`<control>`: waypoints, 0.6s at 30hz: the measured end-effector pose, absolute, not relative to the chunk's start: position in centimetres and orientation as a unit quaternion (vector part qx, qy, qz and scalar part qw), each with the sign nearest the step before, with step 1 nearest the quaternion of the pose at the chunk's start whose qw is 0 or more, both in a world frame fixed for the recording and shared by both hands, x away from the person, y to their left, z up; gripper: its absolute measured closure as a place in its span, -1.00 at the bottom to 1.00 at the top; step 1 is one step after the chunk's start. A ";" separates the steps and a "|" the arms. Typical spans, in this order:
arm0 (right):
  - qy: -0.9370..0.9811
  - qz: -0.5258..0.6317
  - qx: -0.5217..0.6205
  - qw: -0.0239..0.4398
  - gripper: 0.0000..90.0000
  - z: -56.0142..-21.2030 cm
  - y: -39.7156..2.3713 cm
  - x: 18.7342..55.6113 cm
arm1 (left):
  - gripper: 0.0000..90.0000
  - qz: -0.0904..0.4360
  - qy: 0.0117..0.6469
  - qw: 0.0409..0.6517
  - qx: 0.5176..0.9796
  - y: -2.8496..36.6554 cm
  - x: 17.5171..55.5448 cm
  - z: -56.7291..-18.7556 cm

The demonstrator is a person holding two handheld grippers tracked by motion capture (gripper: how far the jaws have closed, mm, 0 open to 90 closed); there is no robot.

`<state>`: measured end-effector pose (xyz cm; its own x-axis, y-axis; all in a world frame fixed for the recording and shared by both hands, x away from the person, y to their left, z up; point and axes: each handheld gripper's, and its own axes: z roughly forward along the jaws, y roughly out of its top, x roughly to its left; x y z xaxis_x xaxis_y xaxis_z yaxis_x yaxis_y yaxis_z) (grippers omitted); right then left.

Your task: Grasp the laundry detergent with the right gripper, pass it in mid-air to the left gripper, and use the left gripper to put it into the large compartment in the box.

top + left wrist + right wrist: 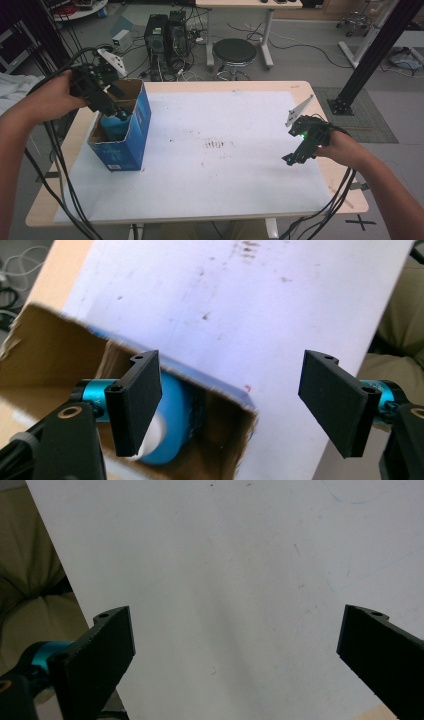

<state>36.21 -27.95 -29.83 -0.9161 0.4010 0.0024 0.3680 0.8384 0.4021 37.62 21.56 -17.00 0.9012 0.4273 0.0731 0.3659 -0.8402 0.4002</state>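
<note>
My left gripper [111, 102] hangs above the box [131, 145], jaws apart, empty; blue bottle [116, 126] sits just below its tips, inside box. Right gripper [295, 156] released, over bare white sheet [225, 170], nothing btwn pads.

One open blue cardboard box [121, 131] is counted on one table [250, 205], with one blue bottle [116, 125] inside. Two hand-held grippers are recorded: left hand-held gripper [111, 102], right hand-held gripper [291, 159]. One white sheet [225, 165] is noted.
</note>
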 end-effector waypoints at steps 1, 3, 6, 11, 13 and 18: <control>0.958 0.202 0.200 0.041 -0.98 -29.8 -28.0 36.2 | -0.44 0.077 0.204 0.190 0.957 21.1 37.7 -17.1; 0.958 0.203 0.200 0.043 -0.98 -29.8 -28.0 36.1 | -0.44 0.071 0.195 0.189 0.960 20.2 37.7 -17.3; 0.958 0.203 0.198 0.044 -0.98 -29.7 -28.0 36.0 | -0.44 0.060 0.176 0.180 0.966 18.5 37.8 -17.8; 0.958 0.203 0.198 0.045 -0.98 -29.6 -27.9 35.9 | -0.72 0.050 0.155 0.169 0.972 15.9 37.9 -18.7; 0.958 0.205 0.197 0.046 -0.98 -29.6 -27.8 35.8 | -0.72 0.045 0.146 0.165 0.974 15.0 38.0 -19.0; 0.957 0.205 0.198 0.047 -0.98 -29.5 -27.9 35.6 | -0.72 0.037 0.127 0.175 0.976 13.0 38.1 -19.6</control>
